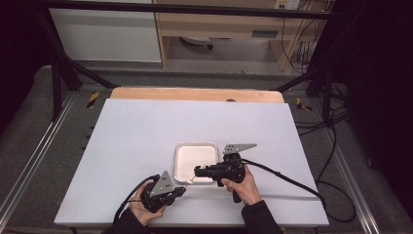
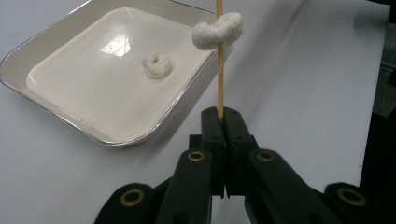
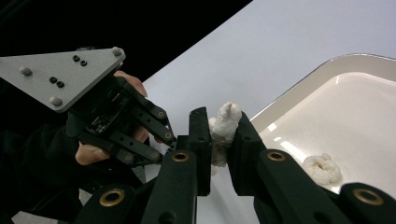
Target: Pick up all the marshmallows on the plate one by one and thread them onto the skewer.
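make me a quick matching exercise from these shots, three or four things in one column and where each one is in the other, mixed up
Things:
1. wooden skewer
2. threaded puff
3. loose puff
4. tray

Places:
A. lying inside the tray
B. between the right gripper jaws
C. clamped upright in the left gripper
D. resting on the white table

Pairs: 1-C, 2-B, 3-A, 4-D

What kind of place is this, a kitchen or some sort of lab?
Most likely a lab or recording workspace, not a kitchen. A white-covered table stands inside a black metal frame, loose cables run over the carpeted floor, and a person works with two handheld grippers at a white tray.
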Demonstrator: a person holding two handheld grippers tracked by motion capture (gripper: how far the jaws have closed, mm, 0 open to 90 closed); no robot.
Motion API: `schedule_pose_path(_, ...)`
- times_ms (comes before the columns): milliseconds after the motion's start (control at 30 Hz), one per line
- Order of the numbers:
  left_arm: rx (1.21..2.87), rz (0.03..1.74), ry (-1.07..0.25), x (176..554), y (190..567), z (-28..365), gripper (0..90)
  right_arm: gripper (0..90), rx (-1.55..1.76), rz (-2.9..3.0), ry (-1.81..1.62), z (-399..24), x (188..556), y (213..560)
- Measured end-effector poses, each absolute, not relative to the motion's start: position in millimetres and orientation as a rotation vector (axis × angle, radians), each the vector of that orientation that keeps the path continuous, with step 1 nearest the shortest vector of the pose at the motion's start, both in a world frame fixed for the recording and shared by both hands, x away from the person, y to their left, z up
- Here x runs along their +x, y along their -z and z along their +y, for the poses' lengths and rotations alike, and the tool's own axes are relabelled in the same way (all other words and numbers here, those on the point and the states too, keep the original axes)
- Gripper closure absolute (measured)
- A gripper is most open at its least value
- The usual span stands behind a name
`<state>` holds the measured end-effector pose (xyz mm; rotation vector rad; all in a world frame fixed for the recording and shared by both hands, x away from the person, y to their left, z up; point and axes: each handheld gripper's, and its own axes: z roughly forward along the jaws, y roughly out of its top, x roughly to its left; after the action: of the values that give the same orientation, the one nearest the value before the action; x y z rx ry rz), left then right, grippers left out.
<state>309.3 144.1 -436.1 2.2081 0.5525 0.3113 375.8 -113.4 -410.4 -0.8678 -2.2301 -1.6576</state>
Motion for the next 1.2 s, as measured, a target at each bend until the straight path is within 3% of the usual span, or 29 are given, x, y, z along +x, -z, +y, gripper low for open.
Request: schedule_pose_path(1200,2.24,0.576,-0.316,310.6,438.5,137.0,88.9,81.6,-0.877,-2.243,1.626,-109.4,376.1,417.7)
